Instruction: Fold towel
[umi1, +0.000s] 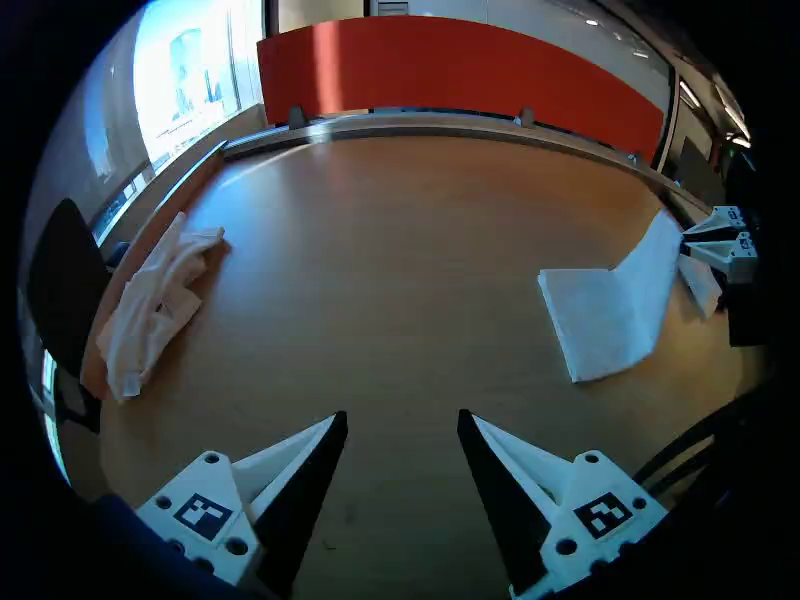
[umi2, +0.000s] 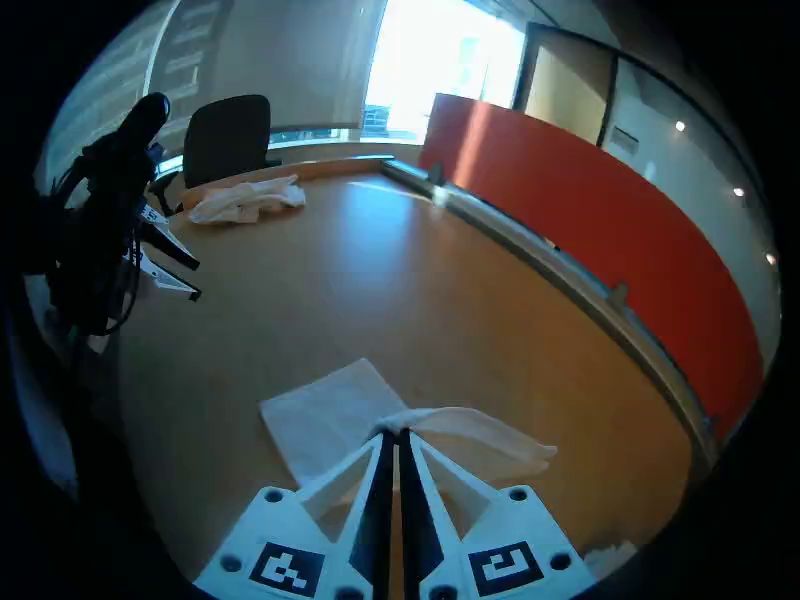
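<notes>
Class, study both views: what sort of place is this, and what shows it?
Probably an office or meeting room: a long wooden desk, an orange divider panel along its far edge, and a black office chair by a bright window.

Red partition (umi1: 450, 70), black chair (umi2: 228, 125), wooden table (umi1: 400, 280)

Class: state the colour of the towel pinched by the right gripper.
The towel is white, clearest in the left gripper view.

Towel (umi1: 600, 320) on table (umi1: 400, 250), crumpled cloth (umi1: 150, 300) well apart at table edge, chair (umi1: 60, 290) beside cloth, partition (umi1: 450, 70) behind table
</notes>
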